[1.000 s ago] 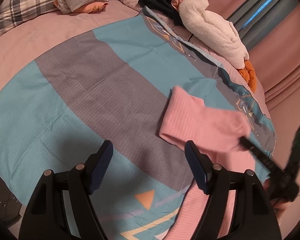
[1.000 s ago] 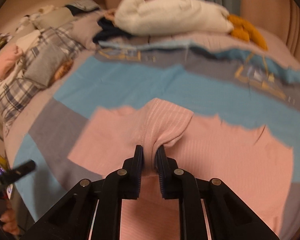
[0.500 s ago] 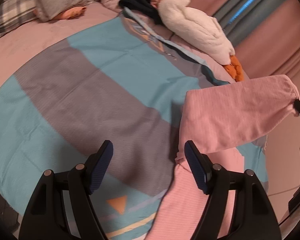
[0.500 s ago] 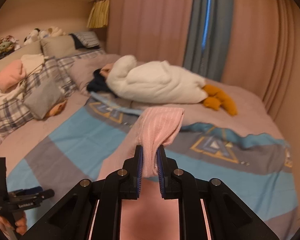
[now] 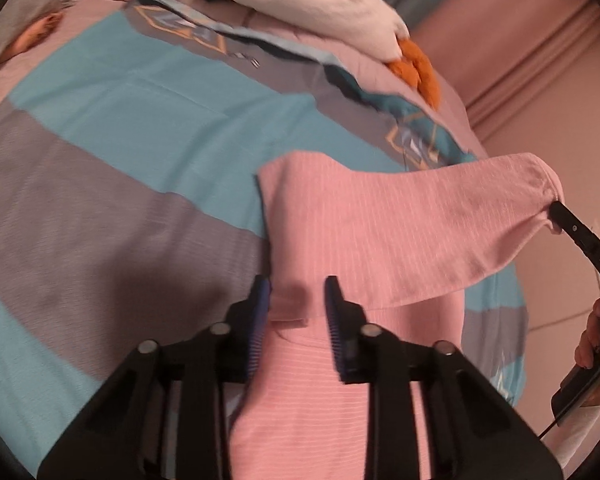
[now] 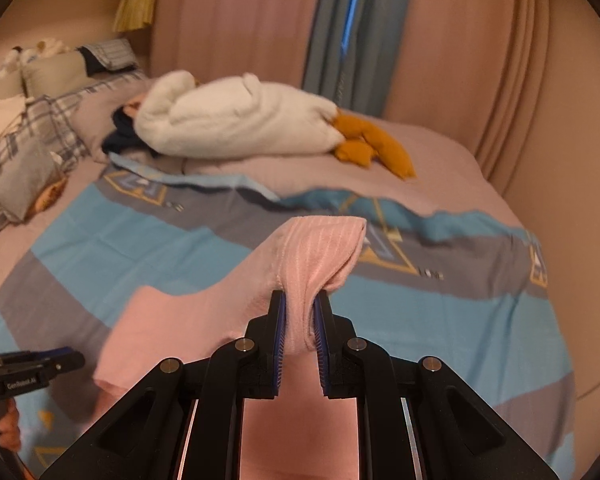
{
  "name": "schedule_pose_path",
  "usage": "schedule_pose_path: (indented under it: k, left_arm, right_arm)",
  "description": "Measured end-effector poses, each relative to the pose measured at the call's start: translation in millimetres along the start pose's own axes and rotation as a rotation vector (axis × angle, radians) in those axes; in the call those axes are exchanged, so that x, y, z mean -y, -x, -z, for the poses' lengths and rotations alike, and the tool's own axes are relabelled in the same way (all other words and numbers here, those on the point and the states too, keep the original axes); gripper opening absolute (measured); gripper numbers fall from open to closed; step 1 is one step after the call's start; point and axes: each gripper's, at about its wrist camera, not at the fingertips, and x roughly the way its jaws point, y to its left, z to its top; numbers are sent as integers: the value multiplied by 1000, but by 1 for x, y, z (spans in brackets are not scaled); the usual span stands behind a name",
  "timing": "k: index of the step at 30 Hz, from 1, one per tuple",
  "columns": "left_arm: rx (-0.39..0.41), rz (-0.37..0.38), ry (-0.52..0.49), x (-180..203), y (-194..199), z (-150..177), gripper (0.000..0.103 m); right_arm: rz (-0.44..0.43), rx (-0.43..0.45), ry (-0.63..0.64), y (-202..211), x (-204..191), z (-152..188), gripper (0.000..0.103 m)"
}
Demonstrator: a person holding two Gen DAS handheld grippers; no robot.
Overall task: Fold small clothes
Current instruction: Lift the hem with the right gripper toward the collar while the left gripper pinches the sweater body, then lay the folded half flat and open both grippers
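Right gripper (image 6: 300,316) clamped on ribbed pink knit garment (image 5: 380,232), lifted off striped blue-grey bedspread (image 5: 120,152) — left gripper (image 5: 296,312) closing around near fold, pads not yet pressing.

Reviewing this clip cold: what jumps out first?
The pink ribbed garment, lifted off the blue-and-grey bedspread mid-frame. The right gripper pinches a bunched edge of it, while the left gripper is closing over another fold. Behind lies a white plush goose by the curtains.
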Motion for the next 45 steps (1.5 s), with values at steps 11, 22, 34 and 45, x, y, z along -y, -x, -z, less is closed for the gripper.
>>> schedule_pose_path:
  k: [11,22,34,45]
  left_arm:
    - [-135,-51,-59,20,-60,5,21]
    - [-162,-115,-67,19,-87,10,14]
    - [-141,-112,-24,7,-84,13,9]
    - [-105,-125,-30,6,-80,19,5]
  right_arm:
    - [40,-89,-61,-22,36,33,15]
    - [40,-151,-124,-37,56,59,15]
    - [20,-249,-216,-61,78,102,15]
    - [-24,-335,-305,-81,89,144,15]
